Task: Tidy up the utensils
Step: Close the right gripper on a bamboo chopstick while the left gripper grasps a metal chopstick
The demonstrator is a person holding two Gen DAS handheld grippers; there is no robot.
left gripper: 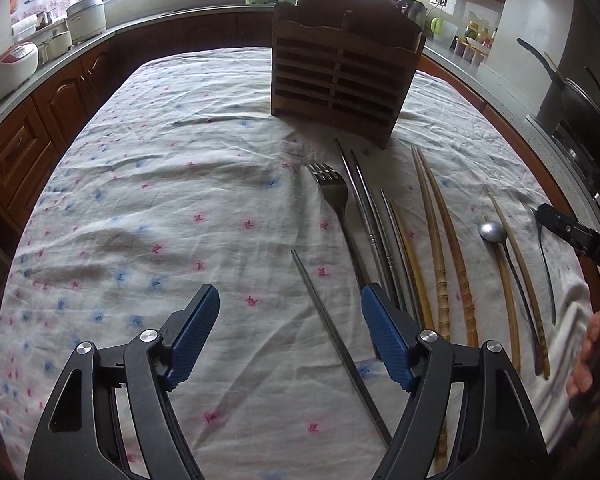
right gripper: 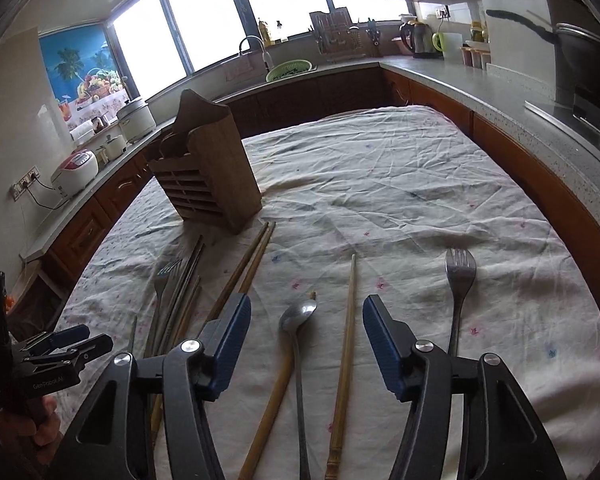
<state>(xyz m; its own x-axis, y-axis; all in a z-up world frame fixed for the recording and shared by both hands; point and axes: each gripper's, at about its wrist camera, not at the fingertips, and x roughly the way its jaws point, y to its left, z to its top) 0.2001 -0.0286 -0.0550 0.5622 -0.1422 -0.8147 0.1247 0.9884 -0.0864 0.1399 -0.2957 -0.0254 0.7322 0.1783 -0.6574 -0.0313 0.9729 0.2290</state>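
Your left claw (left gripper: pixel 290 336) is hovering partly open and empty over a lone metal chopstick (left gripper: pixel 332 332); your right claw (right gripper: pixel 306 344) is standing likewise around the spoon (right gripper: pixel 296 320) and a bamboo chopstick (right gripper: pixel 346 336), gripping neither. These are lying thin, stiff and slippery on the clothed worktop (right gripper: pixel 400 200): you are best pinching mid-shaft. Beyond, the wooden holder (left gripper: pixel 346 76) is standing upright; I cannot tell its contents

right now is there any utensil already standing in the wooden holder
No: in the left wrist view the wooden holder shows empty slots, and the fork lies on the tablecloth.
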